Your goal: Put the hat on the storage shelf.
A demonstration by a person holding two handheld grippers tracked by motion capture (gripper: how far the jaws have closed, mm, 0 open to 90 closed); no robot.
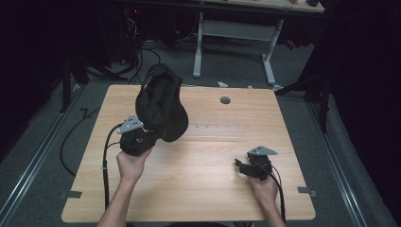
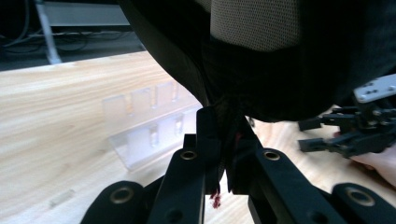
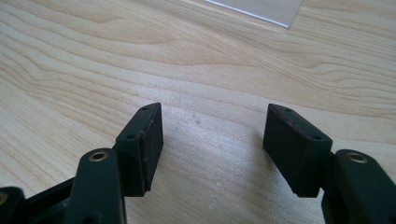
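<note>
Left gripper (image 2: 226,135) sits closest to its own camera, fingers (image 2: 208,140) clenched on a pinch of black fabric, a bit of red thread poking out below the pads. That fabric belongs to a black cap (image 1: 161,101), held up off the table (image 1: 198,189) at the left-centre, crown up, brim hanging toward the centre. Left gripper view shows the cap's pale mesh lining (image 2: 254,23) overhead. Clear acrylic stand (image 2: 149,123) rests on the table just past the cap, near the middle. Right gripper (image 1: 241,165) rests low at the table's right side, well apart from the cap, pointing left. Its fingers (image 3: 144,144) are spread wide, released, bare wood between them. Corner of the clear acrylic shows at the top edge of the right gripper view.
</note>
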